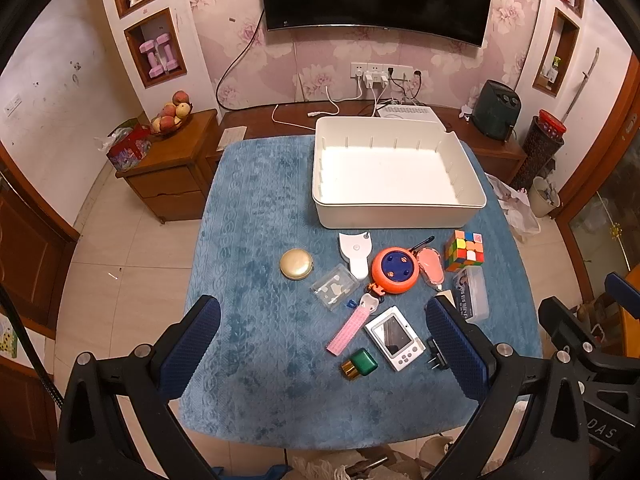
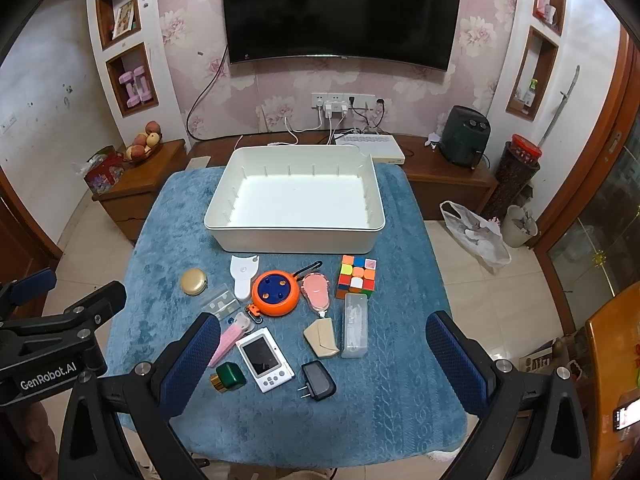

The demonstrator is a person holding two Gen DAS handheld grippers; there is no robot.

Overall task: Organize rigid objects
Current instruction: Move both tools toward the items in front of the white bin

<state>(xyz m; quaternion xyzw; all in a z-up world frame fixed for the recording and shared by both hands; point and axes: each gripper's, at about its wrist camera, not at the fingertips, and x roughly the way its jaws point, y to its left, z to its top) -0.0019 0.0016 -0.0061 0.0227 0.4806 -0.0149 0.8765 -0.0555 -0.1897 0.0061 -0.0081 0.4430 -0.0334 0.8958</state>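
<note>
A white bin (image 1: 394, 210) (image 2: 296, 236) stands empty at the back of the blue-clothed table (image 1: 256, 208) (image 2: 400, 400). In front of it lie several small objects: a gold round case (image 1: 296, 264), an orange reel (image 1: 395, 270) (image 2: 276, 293), a colour cube (image 1: 465, 251) (image 2: 357, 277), a white handheld device (image 1: 395, 338) (image 2: 265, 359), a green box (image 1: 359, 365) (image 2: 229, 377), a black plug (image 2: 317, 381) and a clear case (image 2: 355, 325). My left gripper (image 1: 322, 346) and right gripper (image 2: 322, 364) are both open and empty, held above the near table edge.
A wooden cabinet with a fruit bowl (image 1: 171, 117) stands left of the table. A TV (image 2: 340, 12) hangs on the far wall above a low bench with a router. A plastic bag (image 2: 476, 236) and bin sit on the floor at right.
</note>
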